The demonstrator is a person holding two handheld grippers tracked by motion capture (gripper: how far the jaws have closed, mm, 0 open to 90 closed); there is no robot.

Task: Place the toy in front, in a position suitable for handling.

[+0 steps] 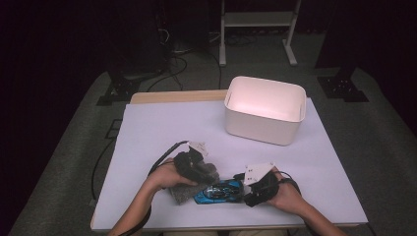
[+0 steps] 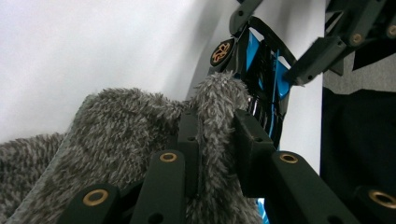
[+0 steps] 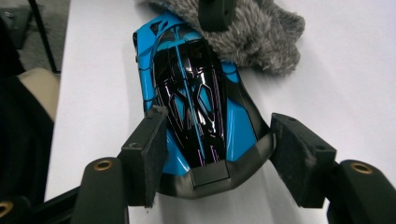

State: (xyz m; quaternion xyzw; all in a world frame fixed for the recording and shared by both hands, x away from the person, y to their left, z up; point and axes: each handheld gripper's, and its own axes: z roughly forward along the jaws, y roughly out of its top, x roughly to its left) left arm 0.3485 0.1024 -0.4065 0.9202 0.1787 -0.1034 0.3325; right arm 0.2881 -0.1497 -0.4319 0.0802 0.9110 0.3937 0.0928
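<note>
Your right tool (image 3: 217, 154) straddles the tail of the blue toy car (image 3: 196, 100), jaws apart, not yet clamped; the car's long axis runs straight ahead along the worktop (image 1: 162, 128). Your left tool (image 2: 217, 135) is clenched on the grey fleece cloth (image 2: 126, 126) at the car's nose.

Both forearms came in from the near edge of the table, and each hand held one gripper low over it. The left gripper (image 1: 209, 175) was closed, its jaws pinching something soft. The right gripper (image 1: 244, 189) pointed toward the left one, with its jaws standing apart, not pressing.
</note>
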